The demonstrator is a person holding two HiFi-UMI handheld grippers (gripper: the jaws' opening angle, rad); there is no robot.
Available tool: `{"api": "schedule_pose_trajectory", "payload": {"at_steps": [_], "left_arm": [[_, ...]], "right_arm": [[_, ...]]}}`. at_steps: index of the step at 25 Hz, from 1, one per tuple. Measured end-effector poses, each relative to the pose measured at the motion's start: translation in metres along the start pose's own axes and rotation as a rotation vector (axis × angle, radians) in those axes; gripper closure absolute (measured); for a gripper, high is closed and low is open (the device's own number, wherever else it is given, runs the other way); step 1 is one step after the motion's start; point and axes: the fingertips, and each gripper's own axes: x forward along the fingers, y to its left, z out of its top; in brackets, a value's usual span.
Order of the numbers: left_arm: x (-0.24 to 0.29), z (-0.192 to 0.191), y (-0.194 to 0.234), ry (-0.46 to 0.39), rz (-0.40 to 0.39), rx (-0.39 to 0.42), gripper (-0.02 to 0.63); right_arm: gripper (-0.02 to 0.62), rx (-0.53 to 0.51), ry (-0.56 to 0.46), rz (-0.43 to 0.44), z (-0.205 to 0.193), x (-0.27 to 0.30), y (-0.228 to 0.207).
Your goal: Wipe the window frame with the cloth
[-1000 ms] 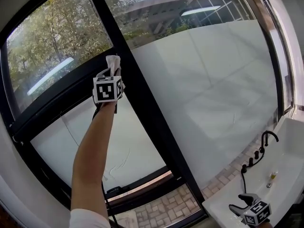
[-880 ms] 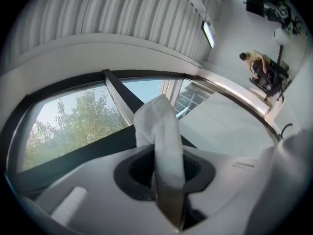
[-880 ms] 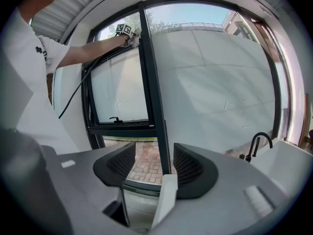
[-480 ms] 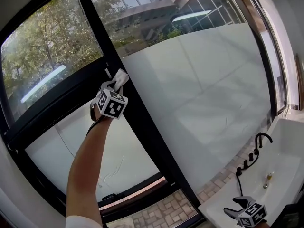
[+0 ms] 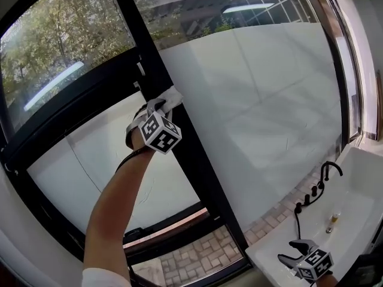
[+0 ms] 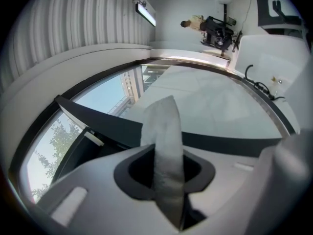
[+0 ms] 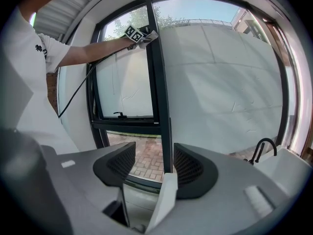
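Beyond the clear upper glass at the far left stood leafy trees (image 5: 54,34), and below them a person's bare arm (image 5: 114,202) was stretched up and across so that the left gripper (image 5: 157,107) met the black window frame (image 5: 200,178) where its slanting upright crosses the horizontal rail. The jaws were clamped tight on a folded strip of white cloth (image 5: 171,97), a soft, slightly fuzzy wad that stuck out past the tips and lay against the upright's smooth, dark, square-edged face. Held end-on like that, the fabric rather than the hard grey plastic appeared to do the rubbing. From the left gripper's own camera the cloth (image 6: 164,141) rose as a tall tapered tongue out of the pinched jaws, with the frame's dark bars beyond it. Low in the opening, reddish brick paving (image 5: 197,259) showed outside. Right of the upright ran a broad frosted pane (image 5: 269,100), matte and pale, giving way to a glossy white basin (image 5: 359,178) with a thin, curved black tap (image 5: 328,175). At the far right the right gripper (image 5: 294,257) hung low over the basin's near corner, its ribbed dark pads (image 7: 120,163) spread apart and gripping nothing, apparently parked out of the way while the other arm did the wiping; a white edge low between them could not be identified with certainty
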Motion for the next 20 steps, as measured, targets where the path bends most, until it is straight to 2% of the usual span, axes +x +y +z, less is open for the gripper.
{"api": "schedule_pose_trajectory", "payload": {"at_steps": [10, 20], "left_arm": [[-0.014, -0.017, -0.098, 0.010, -0.087, 0.067, 0.503], [-0.028, -0.033, -0.194, 0.036, -0.172, 0.101, 0.503]], "right_arm": [[0.350, -0.034, 0.015, 0.053, 0.007, 0.015, 0.016], [0.350, -0.064, 0.022, 0.081, 0.016, 0.022, 0.018]]}}
